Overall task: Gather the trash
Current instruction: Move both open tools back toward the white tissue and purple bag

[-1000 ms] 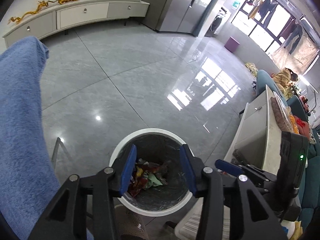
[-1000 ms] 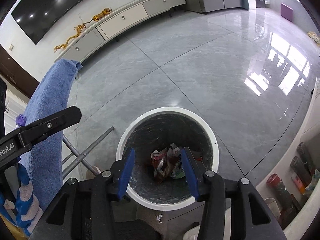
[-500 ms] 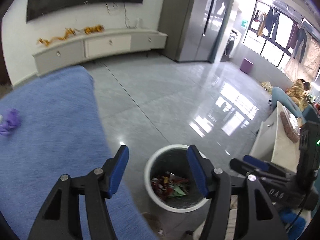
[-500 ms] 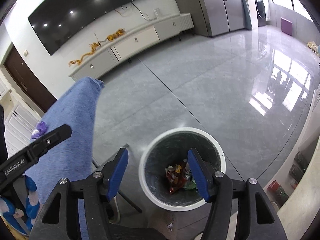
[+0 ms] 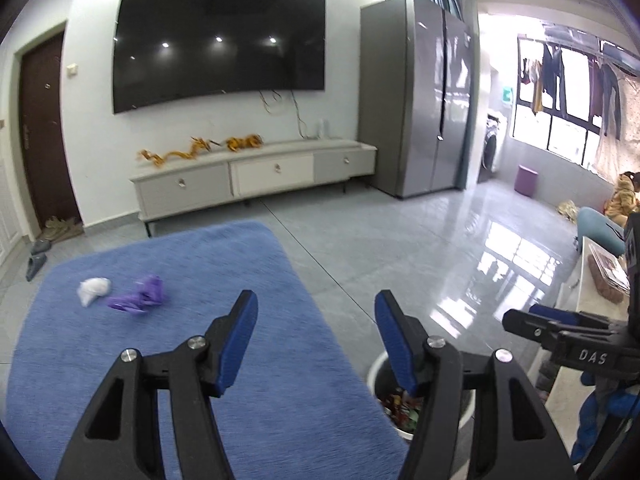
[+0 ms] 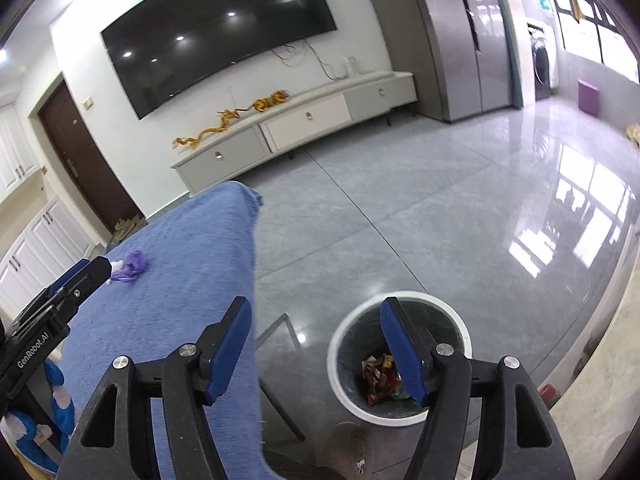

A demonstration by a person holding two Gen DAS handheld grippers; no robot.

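Observation:
A white-rimmed trash bin point(image 6: 400, 354) holding colourful wrappers stands on the floor beside a table covered by a blue cloth point(image 5: 180, 360). It also shows low right in the left wrist view point(image 5: 376, 376). On the cloth lie a crumpled purple wrapper point(image 5: 140, 294) and a white crumpled tissue point(image 5: 93, 289); the purple one shows in the right wrist view point(image 6: 130, 266). My left gripper point(image 5: 316, 312) is open and empty above the cloth's right edge. My right gripper point(image 6: 316, 320) is open and empty, above the gap between table and bin.
A low TV cabinet point(image 5: 256, 176) and wall TV point(image 5: 216, 44) stand at the back, a grey fridge point(image 5: 416, 92) to the right. A white side table point(image 5: 592, 280) with clutter is at the right. Glossy tiled floor point(image 6: 440, 220) lies beyond.
Both grippers have lifted and tilted up away from the bin. The view has swung from the bin's inside to the room and the blue cloth with the purple and white trash.

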